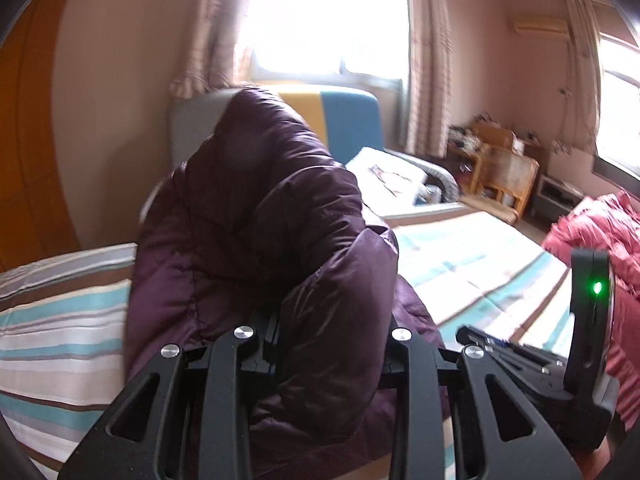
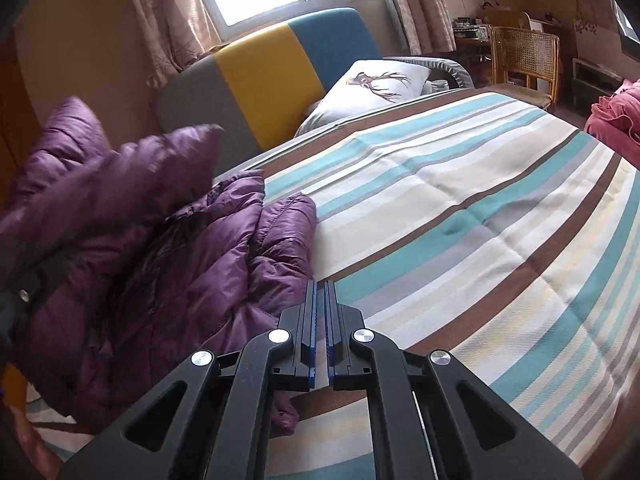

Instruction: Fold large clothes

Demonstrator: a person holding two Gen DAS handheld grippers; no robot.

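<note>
**Purple jacket held up at the bed's left side**

Currently the purple down jacket (image 1: 256,232) is bunched on the left part of the striped bedspread (image 2: 460,216), one padded section raised above the rest. A fold of it fills the gap between the fingers of the left gripper (image 1: 328,344); the fingertips are buried in fabric, so it appears clamped on the jacket, though the contact itself is hidden. The right gripper (image 2: 321,320) sits just right of the jacket's near edge, over the bedspread, its blue-padded fingers pressed nearly together with nothing between them. At the far end, a white deer-print pillow (image 2: 376,84) lies against a grey, yellow and blue headboard (image 2: 256,80). A pink garment (image 2: 616,120) lies at the far right.
</note>
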